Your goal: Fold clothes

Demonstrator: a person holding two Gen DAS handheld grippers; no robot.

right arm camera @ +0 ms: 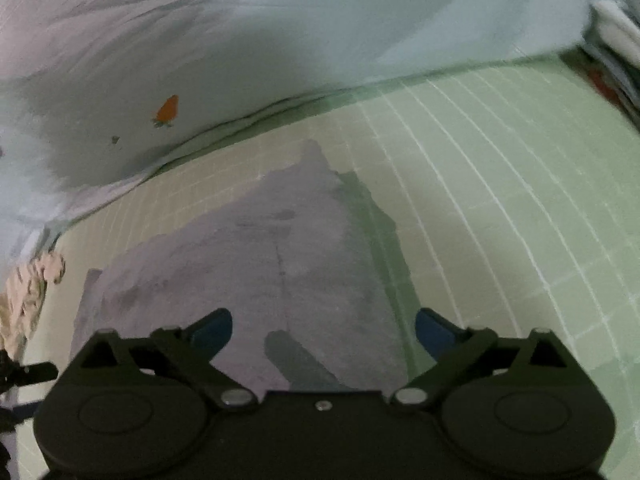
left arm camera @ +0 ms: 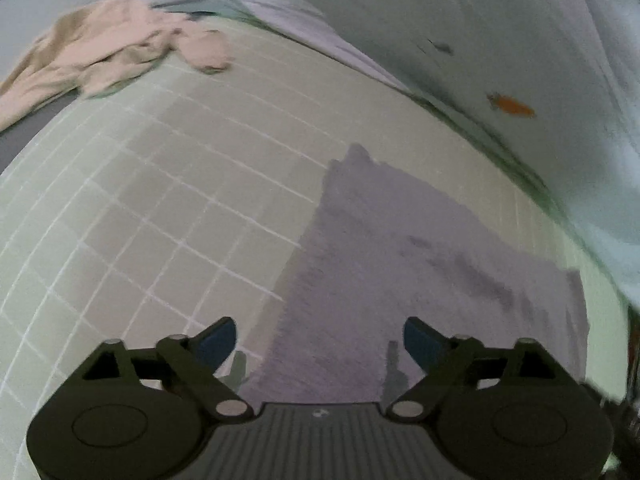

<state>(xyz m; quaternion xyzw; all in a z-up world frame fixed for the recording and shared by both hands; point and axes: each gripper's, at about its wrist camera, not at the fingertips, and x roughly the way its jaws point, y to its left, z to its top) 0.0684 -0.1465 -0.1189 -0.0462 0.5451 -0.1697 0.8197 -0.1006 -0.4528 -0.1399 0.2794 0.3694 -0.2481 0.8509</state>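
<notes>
**Caller:** Jaws wide apart on the left gripper (left arm camera: 319, 340), blue pads spread and nothing pinched between them. Through the left wrist view they hang over the near end of the grey-lilac garment (left arm camera: 420, 264), which lies flat on the pale green gridded mat (left arm camera: 160, 200), towards its right side.

**Analyst:** And far left on that mat, a crumpled beige garment (left arm camera: 108, 48), well apart from the grey one. Behind the mat rises a pale sheet (left arm camera: 440, 20) with a small orange carrot print (left arm camera: 511, 105). Picture's blurred, so seams are hard to read.

**Caller:** Over to the right wrist view: right gripper (right arm camera: 323, 330), jaws released too, pads clear of the cloth and nothing gripped. The grey-lilac garment (right arm camera: 260, 248) sits right below, narrowing to a point at its far end, with a faint line running down its middle.

**Analyst:** Gridded mat (right arm camera: 500, 200) stretches bare to the right of it. Carrot print (right arm camera: 167, 110) shows on the sheet (right arm camera: 280, 40) at far left, and a scrap of the beige garment (right arm camera: 28, 296) peeks in at the left edge. Whether the grey piece is folded double, I can't tell.
</notes>
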